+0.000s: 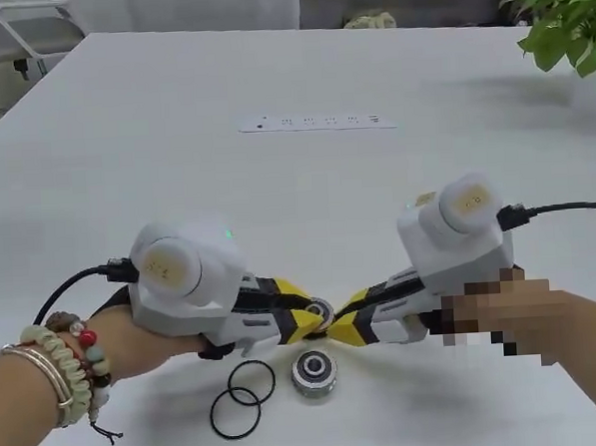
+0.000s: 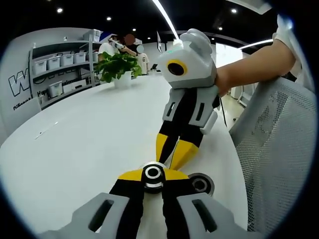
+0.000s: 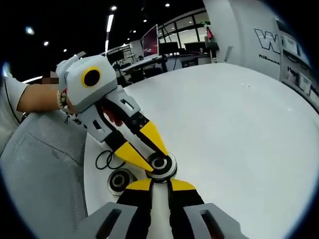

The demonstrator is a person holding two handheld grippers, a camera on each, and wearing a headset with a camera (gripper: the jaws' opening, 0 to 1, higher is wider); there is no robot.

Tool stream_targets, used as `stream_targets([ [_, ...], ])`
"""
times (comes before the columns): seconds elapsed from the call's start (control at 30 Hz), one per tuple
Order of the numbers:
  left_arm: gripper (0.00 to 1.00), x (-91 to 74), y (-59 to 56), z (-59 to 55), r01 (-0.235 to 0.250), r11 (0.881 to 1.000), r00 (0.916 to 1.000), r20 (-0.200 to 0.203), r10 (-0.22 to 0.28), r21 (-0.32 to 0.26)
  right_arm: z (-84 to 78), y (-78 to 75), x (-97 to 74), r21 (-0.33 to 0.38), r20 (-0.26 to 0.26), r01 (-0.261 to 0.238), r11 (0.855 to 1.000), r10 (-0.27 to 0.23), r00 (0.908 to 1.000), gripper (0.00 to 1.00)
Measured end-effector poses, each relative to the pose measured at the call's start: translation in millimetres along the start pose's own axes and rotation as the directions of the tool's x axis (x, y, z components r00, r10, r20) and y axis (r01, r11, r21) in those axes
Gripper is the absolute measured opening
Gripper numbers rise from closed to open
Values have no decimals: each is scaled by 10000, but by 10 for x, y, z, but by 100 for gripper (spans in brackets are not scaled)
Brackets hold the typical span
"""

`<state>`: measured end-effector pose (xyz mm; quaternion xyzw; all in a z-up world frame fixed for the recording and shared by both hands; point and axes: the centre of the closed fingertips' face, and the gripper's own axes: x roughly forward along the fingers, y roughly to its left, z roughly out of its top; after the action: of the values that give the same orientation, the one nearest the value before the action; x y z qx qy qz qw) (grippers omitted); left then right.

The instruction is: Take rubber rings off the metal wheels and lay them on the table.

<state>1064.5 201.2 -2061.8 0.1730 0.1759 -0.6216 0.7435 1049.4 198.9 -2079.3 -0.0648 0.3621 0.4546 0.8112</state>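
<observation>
Low in the head view, your left gripper and right gripper point inward and meet nose to nose above the table. The left one clamps a metal wheel. The right one's jaws are narrow at the wheel's rim; its grip cannot be told. A second wheel and two rubber rings lie just below.
</observation>
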Motion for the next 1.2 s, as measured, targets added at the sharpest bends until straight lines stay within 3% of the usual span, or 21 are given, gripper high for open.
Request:
stream_targets([
  [0.13, 8, 1, 0, -1, 1, 10000, 10000, -5, -1, 18, 7, 5, 2, 231, 46, -55, 9997, 53, 10000, 11],
  [0.23, 8, 2, -1, -1, 8, 10000, 10000, -3, -8, 21, 57, -20, 10, 103, 320, 174, 9998, -177, 9993, 20],
  [0.33, 8, 3, 0, -2, 6, 10000, 10000, -8, -6, 24, 66, -5, 32, -52, 299, 191, 9998, -189, 9994, 20],
  [0.57, 8, 3, 0, -1, 2, 10000, 10000, -9, -2, 26, 39, -9, 33, -745, 97, 228, 9970, -221, 9997, 17],
  [1.2, 8, 3, 10, -1, 9, 9999, 10000, 54, -8, -113, 1, -32, 15, -988, -61, 233, 9948, -240, 9997, 6],
])
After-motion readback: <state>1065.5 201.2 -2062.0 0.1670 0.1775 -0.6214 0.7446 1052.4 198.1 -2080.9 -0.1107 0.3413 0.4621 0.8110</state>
